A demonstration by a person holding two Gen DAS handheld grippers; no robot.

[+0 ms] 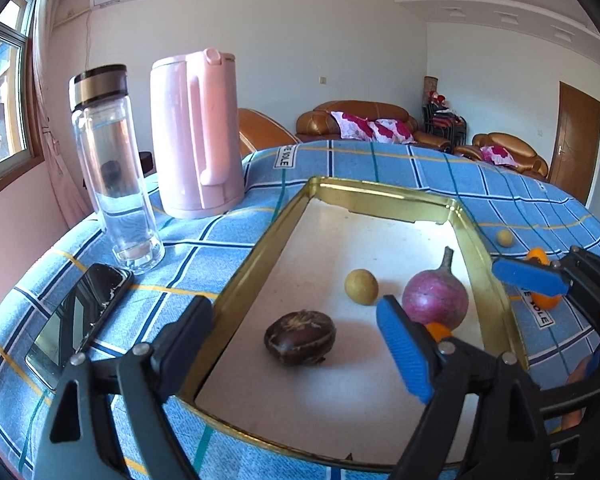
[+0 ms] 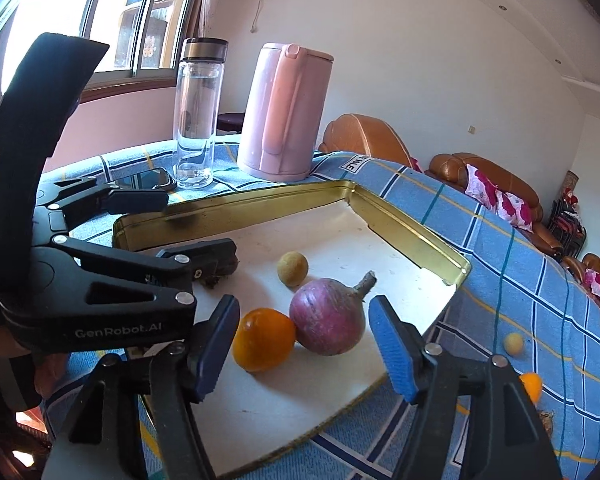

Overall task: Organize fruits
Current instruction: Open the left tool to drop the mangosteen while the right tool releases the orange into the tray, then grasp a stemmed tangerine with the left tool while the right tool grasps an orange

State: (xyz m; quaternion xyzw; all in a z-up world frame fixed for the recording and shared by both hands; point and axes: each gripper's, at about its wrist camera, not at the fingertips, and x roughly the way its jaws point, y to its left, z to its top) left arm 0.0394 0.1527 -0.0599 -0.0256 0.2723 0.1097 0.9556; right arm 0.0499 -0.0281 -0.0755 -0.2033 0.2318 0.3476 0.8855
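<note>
While the orange [image 2: 263, 339] sits in the tray [image 2: 412, 236], touching the purple fruit [image 2: 327, 317], the right gripper [image 2: 304, 350] hangs just before it with fingers apart and empty. Beside it, the left gripper [image 1: 296, 332] is also spread, over the brown fruit [image 1: 299, 337].

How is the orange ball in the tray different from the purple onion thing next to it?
The orange fruit is bright orange and smooth; the purple bulb is dull purple-pink with faint streaks. The orange fruit looks a bit smaller than the purple bulb. The orange fruit has no visible stalk, while the purple bulb has one sticking up at a tilt. Both are roundish, lie in the gold-rimmed tray, and sit right against each other.
</note>
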